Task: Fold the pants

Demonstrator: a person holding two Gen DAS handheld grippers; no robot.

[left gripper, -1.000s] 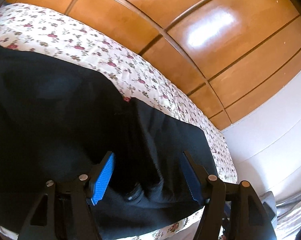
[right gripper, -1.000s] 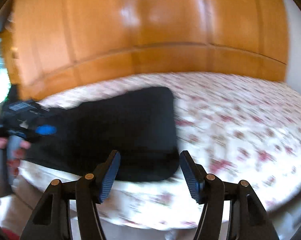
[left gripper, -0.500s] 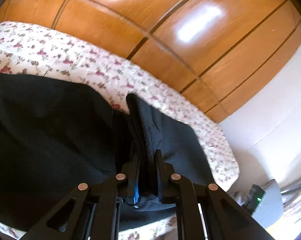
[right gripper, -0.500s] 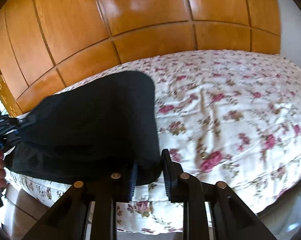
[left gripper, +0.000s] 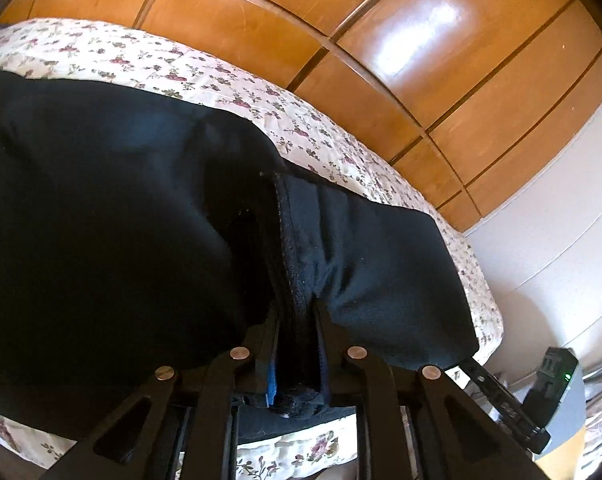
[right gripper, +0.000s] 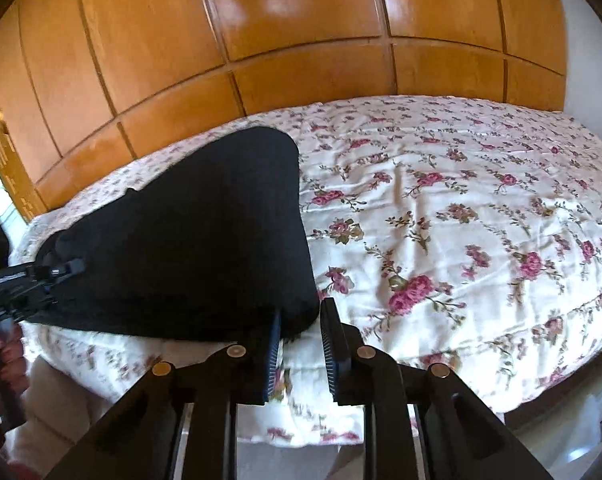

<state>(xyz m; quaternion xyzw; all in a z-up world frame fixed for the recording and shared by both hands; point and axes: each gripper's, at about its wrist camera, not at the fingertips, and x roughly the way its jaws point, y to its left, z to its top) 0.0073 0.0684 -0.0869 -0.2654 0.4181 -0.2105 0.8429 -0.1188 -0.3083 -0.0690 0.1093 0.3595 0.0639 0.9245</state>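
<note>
Pants (right gripper: 189, 240) flat on bed (right gripper: 461, 216), near edge, running 9 to 12 o'clock of right tool (right gripper: 299, 344). Left tool (left gripper: 295, 320) pinching bunched hem layers. Right tool narrowly spread, corner between fingers, not clamped. Risk: corner slips on lift, fold goes lopsided; left tool may drop inner layer.

Bedspread (right gripper: 461, 208) right of pants (right gripper: 205, 240) open; wardrobe (right gripper: 301, 40) blocks behind.
</note>
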